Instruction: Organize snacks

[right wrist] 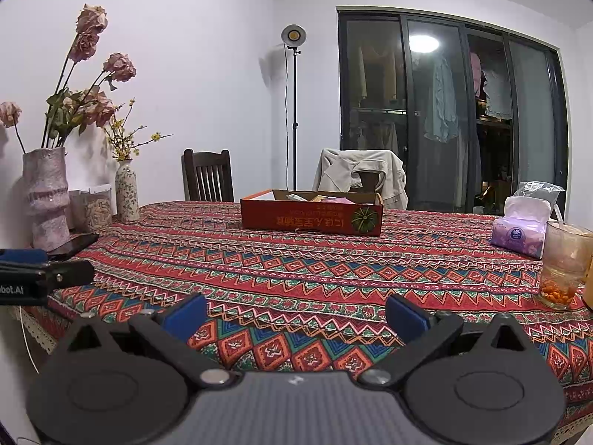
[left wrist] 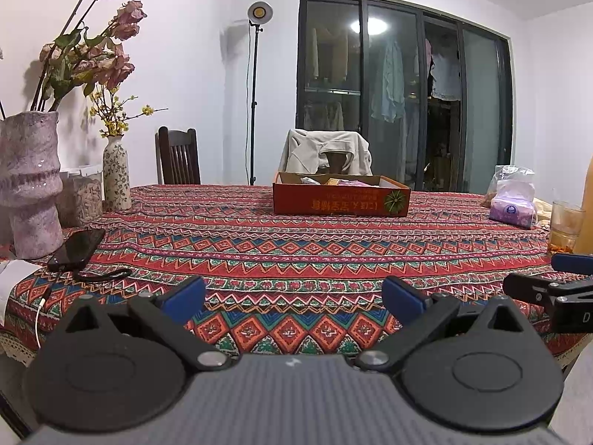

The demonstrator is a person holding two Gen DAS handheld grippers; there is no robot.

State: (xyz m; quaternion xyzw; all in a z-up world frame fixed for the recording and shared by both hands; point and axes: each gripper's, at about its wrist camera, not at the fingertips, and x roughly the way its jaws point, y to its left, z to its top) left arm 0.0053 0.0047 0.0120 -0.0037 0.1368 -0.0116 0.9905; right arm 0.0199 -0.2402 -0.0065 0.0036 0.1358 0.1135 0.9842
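Note:
A shallow red cardboard box [left wrist: 341, 200] holding several snack packets [left wrist: 337, 181] sits at the far side of the patterned tablecloth [left wrist: 278, 248]; it also shows in the right wrist view [right wrist: 311, 217]. My left gripper [left wrist: 294, 298] is open and empty over the table's near edge, far from the box. My right gripper [right wrist: 296, 315] is open and empty too, to the right of the left one. The right gripper's fingers [left wrist: 533, 285] show at the right edge of the left wrist view. The left gripper's finger [right wrist: 44, 270] shows at the left of the right wrist view.
A tall pink vase [left wrist: 29, 185], a small floral vase [left wrist: 116, 174], a jar [left wrist: 79, 196], a phone [left wrist: 76, 248] and cable stand at the left. A tissue pack [right wrist: 519, 233], a plastic bag [right wrist: 541, 191] and a glass [right wrist: 563, 263] stand at the right. Two chairs [right wrist: 207, 178] are beyond the table.

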